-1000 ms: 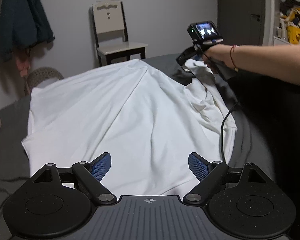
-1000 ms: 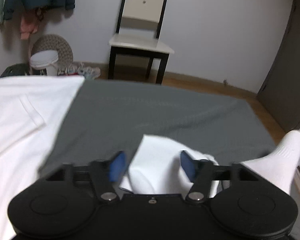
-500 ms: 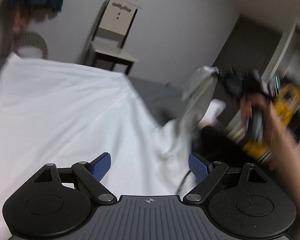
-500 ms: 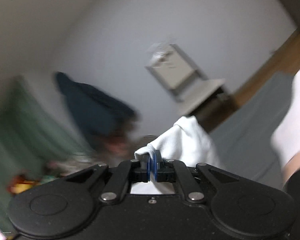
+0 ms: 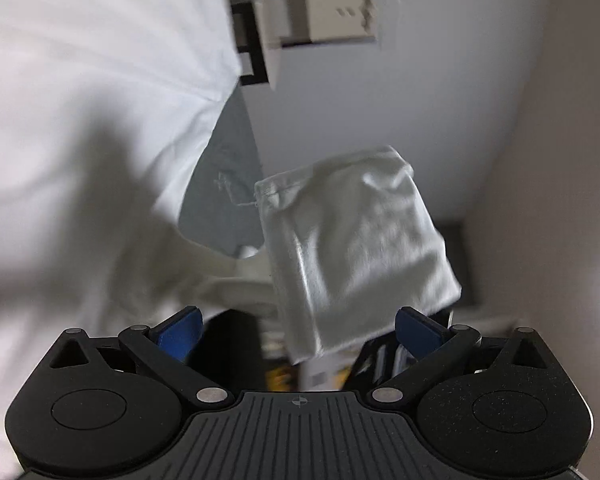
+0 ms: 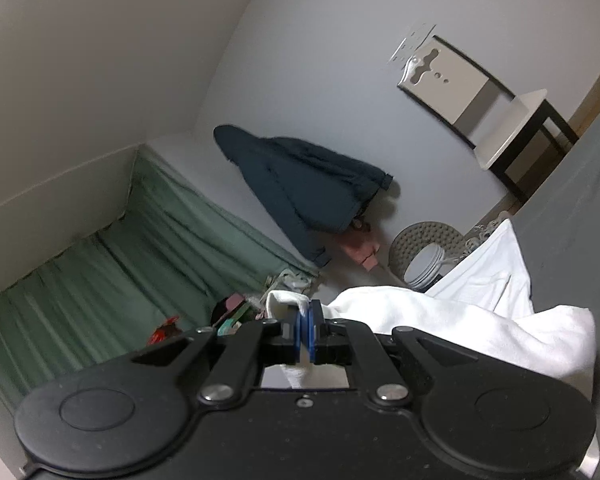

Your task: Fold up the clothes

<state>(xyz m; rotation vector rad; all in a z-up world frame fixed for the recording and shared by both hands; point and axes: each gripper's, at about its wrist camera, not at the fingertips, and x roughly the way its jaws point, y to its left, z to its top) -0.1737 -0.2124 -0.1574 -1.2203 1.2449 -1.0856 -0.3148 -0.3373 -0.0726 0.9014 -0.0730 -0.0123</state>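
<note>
Right gripper (image 6: 305,330): we found its fingers pinching the white garment (image 6: 460,320), spread a second earlier.
Left gripper (image 5: 298,322): fingers remained spread, empty.
Garment: sleeve (image 5: 360,248) lifted off the bed (image 5: 220,184), hanging midair.

Soft matt white cotton-like cloth garment (image 5: 80,128), creased; matt black plastic right gripper (image 6: 305,330) with smooth blue pads (image 6: 299,330); matt grey bed cover (image 6: 572,240).
</note>
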